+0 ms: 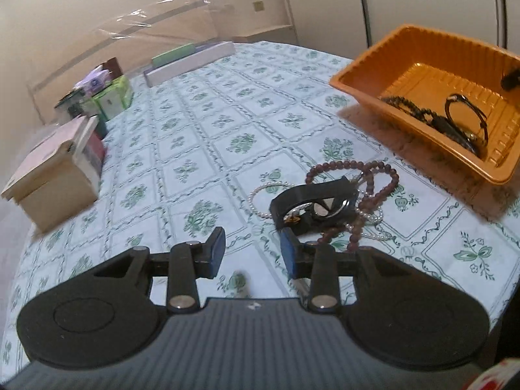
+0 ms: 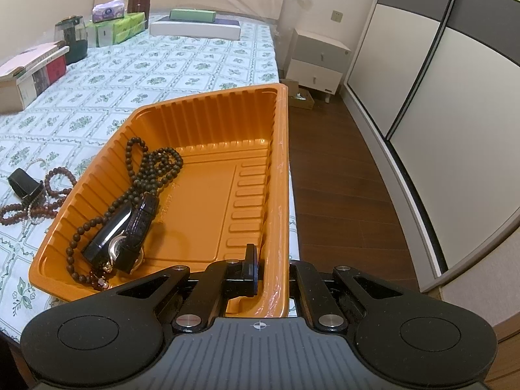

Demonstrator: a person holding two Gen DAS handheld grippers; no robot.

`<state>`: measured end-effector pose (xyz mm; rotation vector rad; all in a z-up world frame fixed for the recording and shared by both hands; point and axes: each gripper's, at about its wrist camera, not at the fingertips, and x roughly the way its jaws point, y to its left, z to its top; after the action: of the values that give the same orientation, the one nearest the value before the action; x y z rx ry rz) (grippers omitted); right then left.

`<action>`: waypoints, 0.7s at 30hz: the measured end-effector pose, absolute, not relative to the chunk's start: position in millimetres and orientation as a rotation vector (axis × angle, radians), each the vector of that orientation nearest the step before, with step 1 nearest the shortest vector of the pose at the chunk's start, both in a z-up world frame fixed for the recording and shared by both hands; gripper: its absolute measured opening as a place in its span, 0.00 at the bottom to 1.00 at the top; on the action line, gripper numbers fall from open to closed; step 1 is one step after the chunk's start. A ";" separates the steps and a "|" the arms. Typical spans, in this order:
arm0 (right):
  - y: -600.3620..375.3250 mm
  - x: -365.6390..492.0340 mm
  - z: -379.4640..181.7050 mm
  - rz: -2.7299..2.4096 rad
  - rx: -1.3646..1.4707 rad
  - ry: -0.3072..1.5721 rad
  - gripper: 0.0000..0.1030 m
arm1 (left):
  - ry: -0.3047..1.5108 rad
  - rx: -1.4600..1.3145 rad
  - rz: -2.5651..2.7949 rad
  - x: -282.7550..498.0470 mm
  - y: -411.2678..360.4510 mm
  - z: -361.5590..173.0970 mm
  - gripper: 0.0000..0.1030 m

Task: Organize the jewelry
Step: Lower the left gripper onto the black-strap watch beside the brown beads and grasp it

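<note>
Landmark: orange tray point(image 2: 208, 123), sitting at the right edge of the bed point(image 2: 136, 74) with its green-patterned sheet.
Far left of tray: books point(image 2: 29, 74), a dark jar point(image 2: 73, 39), green boxes point(image 2: 120, 29) and flat boxes point(image 2: 195, 27), lying toward the headboard side of the bed.
Left gripper point(image 1: 253, 250): hovering over the sheet left of the tray, its blue-padded fingers point(image 1: 216, 250) standing partly apart and gripping nothing.
Just left of tray: a tangle on the sheet, lying just ahead of the left gripper: black watch point(image 1: 315, 203), brown beads point(image 1: 357, 191) and pearl strand point(image 1: 260, 195), all overlapping.
Inside tray, left half: dark beads point(image 2: 152, 169) and a black watch point(image 2: 126, 230) lying piled against the left wall.
Right gripper point(image 2: 271, 269): fingers point(image 2: 250, 269) pinching the tray's right wall near its front corner, closed tight on it.
Right of tray: wooden floor point(image 2: 341, 178), a white nightstand point(image 2: 317, 61) and wardrobe doors point(image 2: 438, 74).
</note>
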<state>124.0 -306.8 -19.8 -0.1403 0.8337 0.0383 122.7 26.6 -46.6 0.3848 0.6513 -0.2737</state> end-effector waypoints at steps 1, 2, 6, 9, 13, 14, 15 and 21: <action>-306.7 124.6 -19.9 0.039 -0.141 0.834 0.04 | 0.649 0.398 -0.279 124.7 24.3 -48.6 0.33; -306.7 125.0 -20.0 0.038 -0.142 0.835 0.04 | 0.650 0.419 -0.286 127.6 20.9 -51.1 0.33; -306.9 125.7 -20.7 0.037 -0.142 0.838 0.04 | 0.650 0.472 -0.311 140.3 8.8 -58.8 0.33; -307.5 126.3 -21.6 0.036 -0.142 0.841 0.04 | 0.639 0.478 -0.320 146.6 4.2 -59.8 0.33; -308.4 127.2 -23.1 0.034 -0.141 0.845 0.04 | 0.653 0.465 -0.332 156.1 1.9 -59.2 0.17; -308.7 127.5 -23.7 0.034 -0.140 0.846 0.04 | 0.660 0.467 -0.336 157.9 1.2 -59.9 0.14; -308.9 127.8 -24.0 0.034 -0.139 0.848 0.04 | 0.661 0.473 -0.332 158.5 0.5 -60.5 0.12; -309.4 128.1 -24.1 0.035 -0.140 0.848 0.04 | 0.658 0.495 -0.338 160.7 1.5 -62.3 0.12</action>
<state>128.1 -309.4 -24.1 -0.1397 0.8478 0.0353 160.7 1.5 -62.3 0.4951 0.6582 -0.3381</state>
